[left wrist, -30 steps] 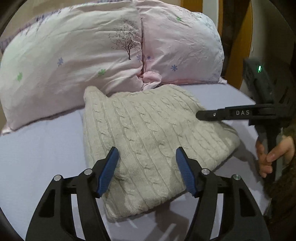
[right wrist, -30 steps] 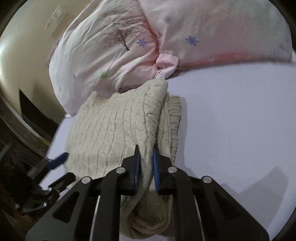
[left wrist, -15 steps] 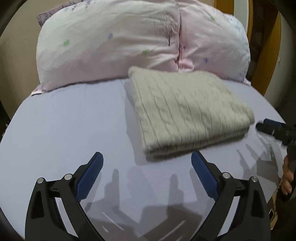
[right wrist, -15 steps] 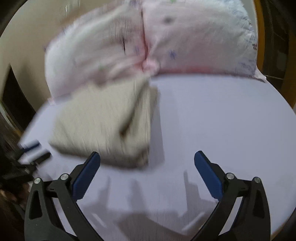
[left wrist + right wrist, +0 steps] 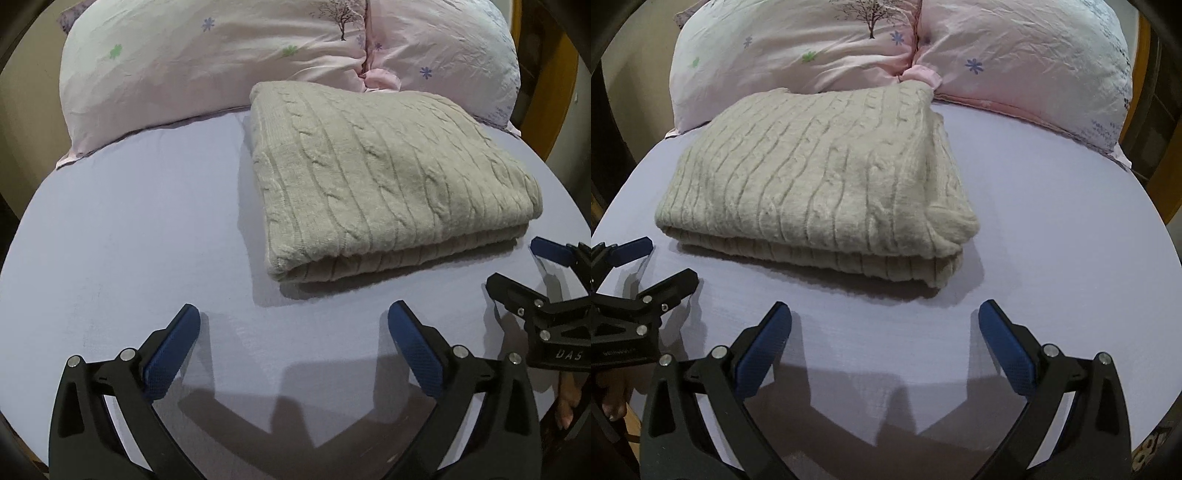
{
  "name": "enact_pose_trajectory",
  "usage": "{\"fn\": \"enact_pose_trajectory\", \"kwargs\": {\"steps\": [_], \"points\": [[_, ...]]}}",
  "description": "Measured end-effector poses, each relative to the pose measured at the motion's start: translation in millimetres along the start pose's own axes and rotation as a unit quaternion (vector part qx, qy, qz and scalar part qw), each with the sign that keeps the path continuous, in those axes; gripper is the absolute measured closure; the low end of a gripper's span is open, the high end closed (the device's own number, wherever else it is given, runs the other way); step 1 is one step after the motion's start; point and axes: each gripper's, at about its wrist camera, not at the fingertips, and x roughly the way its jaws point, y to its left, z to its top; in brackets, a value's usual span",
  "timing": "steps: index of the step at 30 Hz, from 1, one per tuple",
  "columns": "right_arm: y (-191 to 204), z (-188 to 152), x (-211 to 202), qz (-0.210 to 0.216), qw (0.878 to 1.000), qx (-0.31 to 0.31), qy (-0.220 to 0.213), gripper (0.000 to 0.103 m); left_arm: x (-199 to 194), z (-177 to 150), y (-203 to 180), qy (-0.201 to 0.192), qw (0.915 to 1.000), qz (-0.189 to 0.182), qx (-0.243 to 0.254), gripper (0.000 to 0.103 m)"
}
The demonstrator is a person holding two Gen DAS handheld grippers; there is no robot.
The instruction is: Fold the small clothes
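Observation:
A beige cable-knit sweater (image 5: 388,177) lies folded in a neat rectangle on the lavender bed sheet (image 5: 129,240), its far edge against the pillows. It also shows in the right wrist view (image 5: 820,184). My left gripper (image 5: 293,325) is open and empty, held back from the sweater's near edge. My right gripper (image 5: 884,325) is open and empty too, a little short of the sweater's near right corner. Each gripper shows in the other's view: the right gripper (image 5: 517,266) at the far right, the left gripper (image 5: 661,258) at the far left.
Two pale pink floral pillows (image 5: 221,59) (image 5: 1015,51) lean at the head of the bed behind the sweater. The sheet (image 5: 1052,221) stretches bare on both sides of the sweater. A wooden bed frame (image 5: 561,92) edges the right side.
The right gripper let go of the sweater's edge and opened wide. Both grippers pulled back off the sweater toward the foot of the bed. The sweater now lies flat and folded.

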Motion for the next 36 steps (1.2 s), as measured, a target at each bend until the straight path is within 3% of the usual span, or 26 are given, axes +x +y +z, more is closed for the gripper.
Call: {"fn": "enact_pose_trajectory", "kwargs": {"steps": [36], "points": [[1.2,-0.2,0.4,-0.003,1.000,0.002,0.000,0.002,-0.5,-3.2,0.1,-0.001,1.0000,0.000,0.001,0.001]]}}
